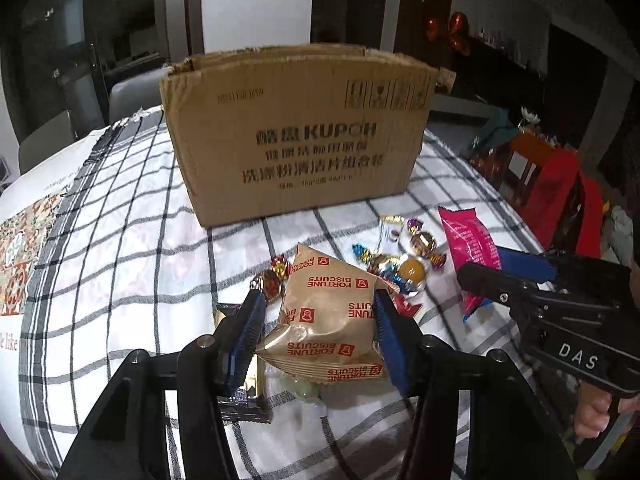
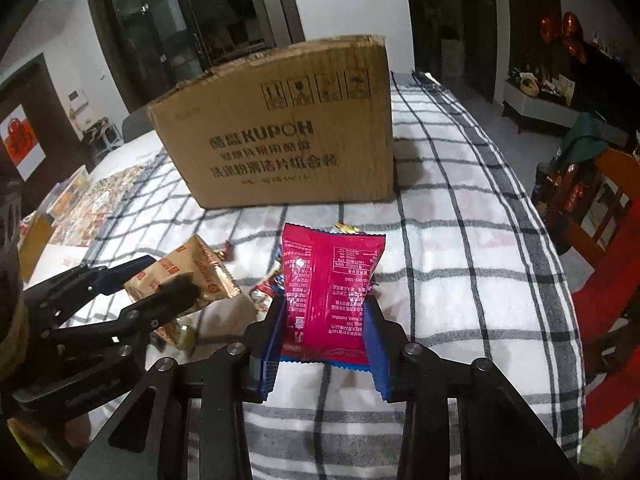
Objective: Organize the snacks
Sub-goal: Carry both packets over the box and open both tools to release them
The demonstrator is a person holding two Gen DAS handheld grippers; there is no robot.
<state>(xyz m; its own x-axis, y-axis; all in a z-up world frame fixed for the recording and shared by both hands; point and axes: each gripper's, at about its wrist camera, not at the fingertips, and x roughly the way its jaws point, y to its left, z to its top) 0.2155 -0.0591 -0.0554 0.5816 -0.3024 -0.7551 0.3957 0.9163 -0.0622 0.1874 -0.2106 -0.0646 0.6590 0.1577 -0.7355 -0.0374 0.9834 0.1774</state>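
Note:
My left gripper (image 1: 318, 300) is shut on a gold Fortune Biscuits packet (image 1: 328, 320), held just above the checked tablecloth; the packet also shows in the right wrist view (image 2: 188, 276). My right gripper (image 2: 326, 308) is shut on a pink snack packet (image 2: 330, 276), which also shows in the left wrist view (image 1: 468, 248). Several foil-wrapped candies (image 1: 404, 256) lie on the cloth between the two packets. A brown cardboard box (image 1: 296, 132) stands behind them, its top open; it also shows in the right wrist view (image 2: 280, 132).
A dark flat packet (image 1: 244, 396) lies under my left gripper. A patterned mat (image 1: 24, 248) lies at the table's left. Chairs draped with red cloth (image 1: 560, 192) stand off the table's right edge. The table (image 2: 460, 240) carries a checked cloth.

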